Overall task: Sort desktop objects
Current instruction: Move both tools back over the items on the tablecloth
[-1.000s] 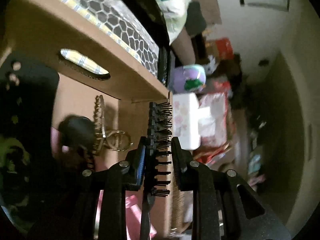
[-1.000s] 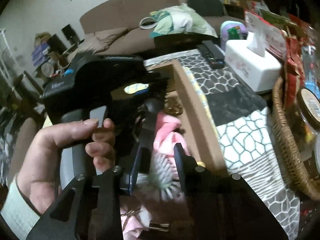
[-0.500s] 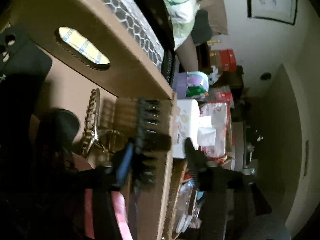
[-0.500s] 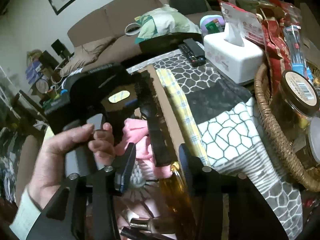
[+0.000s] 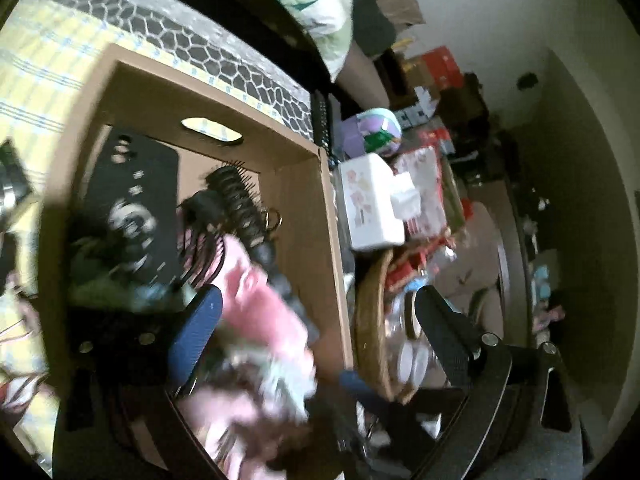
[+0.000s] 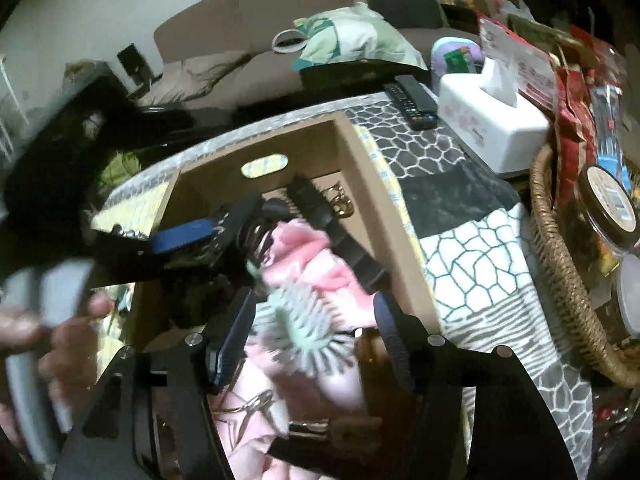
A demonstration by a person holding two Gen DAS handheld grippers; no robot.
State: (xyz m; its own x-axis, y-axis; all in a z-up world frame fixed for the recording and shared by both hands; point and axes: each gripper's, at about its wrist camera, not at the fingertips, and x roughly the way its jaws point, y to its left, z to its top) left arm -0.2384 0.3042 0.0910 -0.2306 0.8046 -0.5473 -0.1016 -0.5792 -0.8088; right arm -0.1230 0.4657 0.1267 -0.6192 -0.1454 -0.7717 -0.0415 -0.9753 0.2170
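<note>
Right wrist view gives you the cardboard box [image 6: 362, 148] as the biggest thing on the tabletop [image 6: 472, 248], which wears a patchwork cloth of grey stone pattern, black, and yellow check. Inside the box a black hairbrush [image 6: 334, 228] lies diagonally across a pink cloth [image 6: 308, 258], bristle end toward the far wall with its oval handle slot; a pale green round brush [image 6: 308, 326] sits on the cloth at the near end, and gold jewelry [image 6: 340, 200] lies in the far corner. Metal nail clippers [image 6: 250, 408] rest on pink fabric close to you.

From the left wrist view, a black phone case [image 5: 136, 204] also lies in the box, left of the brush.

To the right stands a wicker basket [image 6: 560, 280] holding jars and red packets. Behind it sit a white tissue box [image 6: 492, 128] and a dark remote control [image 6: 414, 100]. A brown sofa [image 6: 240, 20] with a floral cushion lines the back wall.

Your right claw [image 6: 316, 328] is spread wide over the box's near end, grasping nothing. Your left claw [image 5: 320, 320] is likewise released, one finger over the box, the other over the basket.
</note>
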